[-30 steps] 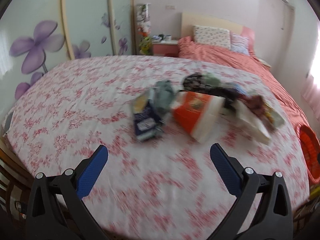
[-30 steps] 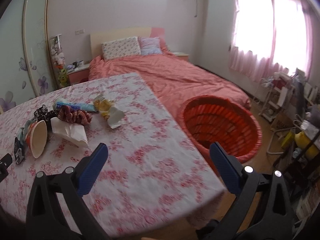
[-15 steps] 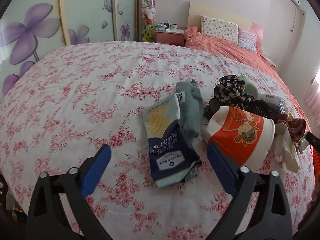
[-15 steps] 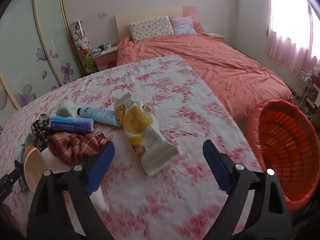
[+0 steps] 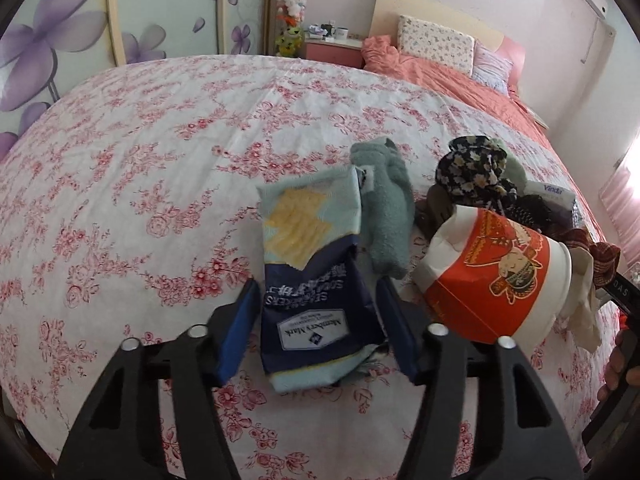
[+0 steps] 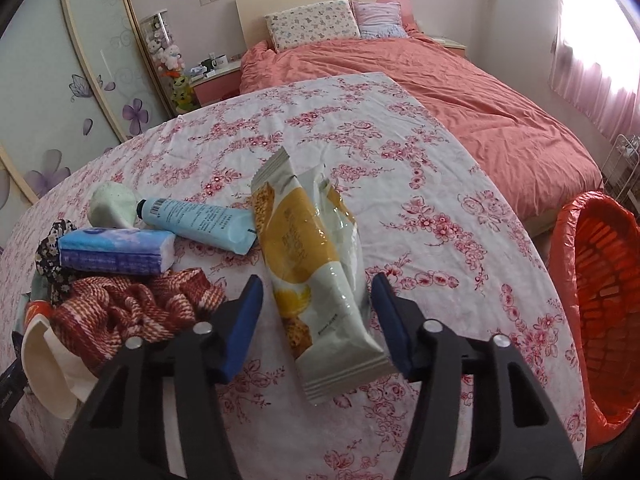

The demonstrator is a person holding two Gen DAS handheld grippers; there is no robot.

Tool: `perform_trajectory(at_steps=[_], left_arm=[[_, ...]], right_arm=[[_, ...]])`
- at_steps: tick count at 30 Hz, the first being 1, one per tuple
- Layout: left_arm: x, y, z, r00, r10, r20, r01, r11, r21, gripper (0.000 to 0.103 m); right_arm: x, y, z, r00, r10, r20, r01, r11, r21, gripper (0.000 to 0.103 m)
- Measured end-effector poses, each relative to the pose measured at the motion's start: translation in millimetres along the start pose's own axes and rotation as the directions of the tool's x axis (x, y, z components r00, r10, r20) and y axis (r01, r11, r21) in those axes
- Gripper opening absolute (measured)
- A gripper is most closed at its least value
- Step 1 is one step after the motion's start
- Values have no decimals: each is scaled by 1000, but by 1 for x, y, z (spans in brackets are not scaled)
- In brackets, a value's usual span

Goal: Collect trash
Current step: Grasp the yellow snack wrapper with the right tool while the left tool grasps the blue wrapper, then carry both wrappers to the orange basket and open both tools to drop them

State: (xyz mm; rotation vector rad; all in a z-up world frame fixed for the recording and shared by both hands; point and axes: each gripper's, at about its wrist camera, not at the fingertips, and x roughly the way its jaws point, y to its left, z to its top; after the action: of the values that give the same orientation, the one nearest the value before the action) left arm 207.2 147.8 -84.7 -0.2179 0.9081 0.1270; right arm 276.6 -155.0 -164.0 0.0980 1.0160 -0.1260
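Straddling the dark blue cracker wrapper (image 5: 316,292) on the floral tablecloth (image 5: 140,184), the left gripper (image 5: 318,328) has just been closing — pads near the wrapper's edges, contact unclear. The right gripper (image 6: 318,320) has likewise been closing around the yellow-and-white snack packet (image 6: 316,256) — a gap shows at its left pad. The orange bin (image 6: 600,312) stands beside the table's right edge
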Motion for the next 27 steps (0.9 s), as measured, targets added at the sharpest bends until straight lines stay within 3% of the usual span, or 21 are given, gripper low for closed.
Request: perform_trajectory(at_steps=[6, 10, 19, 27], left_arm=[[-6, 9, 3, 1000, -20, 22, 21, 1000, -23, 39], [-15, 5, 5, 999, -14, 49, 14, 1000, 7, 34], [-45, -3, 11, 994, -29, 108, 28, 1000, 13, 33], [-83, -37, 16, 981, -88, 172, 77, 995, 68, 33]], right_arm=[[-2, 0, 0, 1000, 30, -3, -30, 1000, -1, 29], [-13, 0, -2, 998, 55, 13, -55, 998, -7, 27], [-57, -8, -3, 994, 62, 93, -60, 998, -18, 27], [-105, -29, -10, 983, 56, 173, -54, 998, -11, 27]])
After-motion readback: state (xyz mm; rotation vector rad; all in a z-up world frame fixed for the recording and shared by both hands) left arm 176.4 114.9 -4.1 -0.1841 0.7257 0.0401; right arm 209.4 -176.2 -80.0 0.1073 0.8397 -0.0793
